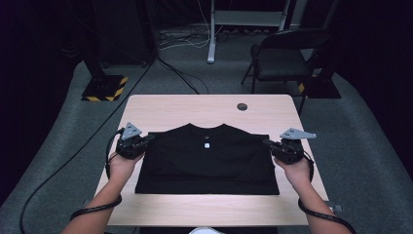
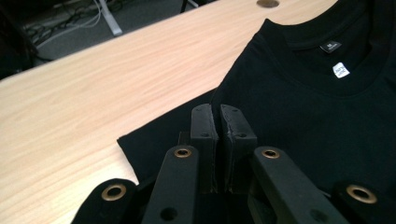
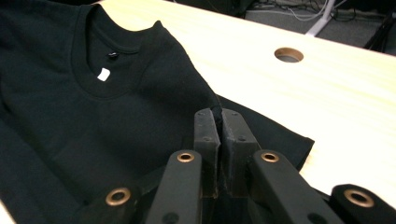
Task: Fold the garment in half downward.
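Black T-shirt flat on wooden table, collar away; left gripper and right gripper each pinching a shoulder edge. Risk: thin fold slipping free, or uneven lift skewing the fold.

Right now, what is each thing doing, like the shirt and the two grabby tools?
Black cotton T-shirt: lying flat on the table, neck label up, lower part folded, both shoulder edges pinched.
Left gripper: shut on the T-shirt's shoulder edge.
Right gripper: shut on the other shoulder edge.
Light wooden table: bearing the shirt, round cable hole uncovered.
Black folding chair: unfolded, standing behind the table, nobody sitting.
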The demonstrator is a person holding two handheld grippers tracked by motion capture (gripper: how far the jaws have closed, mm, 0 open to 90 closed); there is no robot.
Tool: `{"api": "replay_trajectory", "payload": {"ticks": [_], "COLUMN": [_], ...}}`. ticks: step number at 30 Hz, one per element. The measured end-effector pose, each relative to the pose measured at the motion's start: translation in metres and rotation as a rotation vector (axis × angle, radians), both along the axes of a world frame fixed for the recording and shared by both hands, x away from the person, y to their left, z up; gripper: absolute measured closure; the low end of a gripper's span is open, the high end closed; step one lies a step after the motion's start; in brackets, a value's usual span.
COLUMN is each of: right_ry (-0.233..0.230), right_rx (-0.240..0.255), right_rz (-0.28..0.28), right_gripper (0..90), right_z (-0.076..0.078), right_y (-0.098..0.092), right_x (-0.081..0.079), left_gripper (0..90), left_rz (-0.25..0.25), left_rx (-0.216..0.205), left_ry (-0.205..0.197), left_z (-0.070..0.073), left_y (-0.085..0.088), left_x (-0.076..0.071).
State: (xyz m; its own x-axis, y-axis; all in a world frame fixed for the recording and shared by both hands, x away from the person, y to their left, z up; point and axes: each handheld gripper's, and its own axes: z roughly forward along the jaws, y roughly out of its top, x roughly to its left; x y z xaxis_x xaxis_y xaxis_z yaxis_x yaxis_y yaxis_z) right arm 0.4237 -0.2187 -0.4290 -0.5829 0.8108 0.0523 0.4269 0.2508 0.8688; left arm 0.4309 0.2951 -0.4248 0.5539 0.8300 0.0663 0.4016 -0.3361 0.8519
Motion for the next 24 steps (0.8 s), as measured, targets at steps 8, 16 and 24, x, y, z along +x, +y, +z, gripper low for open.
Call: {"api": "replay_trajectory", "payload": {"ticks": [8,16,24], "right_ry": [-0.044,-0.062,-0.045], "right_rx": [0.010,0.008,-0.006], "right_rz": [0.019,0.033,0.029], "right_gripper": [85.9,85.8,85.8], "right_z": [0.014,0.013,0.004], "right_y": [-0.005,-0.005,-0.009], "right_x": [-0.021,-0.040,-0.051], "left_gripper": [84.5,84.5,84.5], "left_rz": [-0.027,-0.031,-0.028], "left_rx": [-0.012,0.019,0.027], "left_ry": [-0.039,-0.042,-0.018], "left_z": [0.017,0.015,0.004], "left_y": [0.003,0.006,0.009], "left_x": [-0.023,-0.039,-0.047]}}
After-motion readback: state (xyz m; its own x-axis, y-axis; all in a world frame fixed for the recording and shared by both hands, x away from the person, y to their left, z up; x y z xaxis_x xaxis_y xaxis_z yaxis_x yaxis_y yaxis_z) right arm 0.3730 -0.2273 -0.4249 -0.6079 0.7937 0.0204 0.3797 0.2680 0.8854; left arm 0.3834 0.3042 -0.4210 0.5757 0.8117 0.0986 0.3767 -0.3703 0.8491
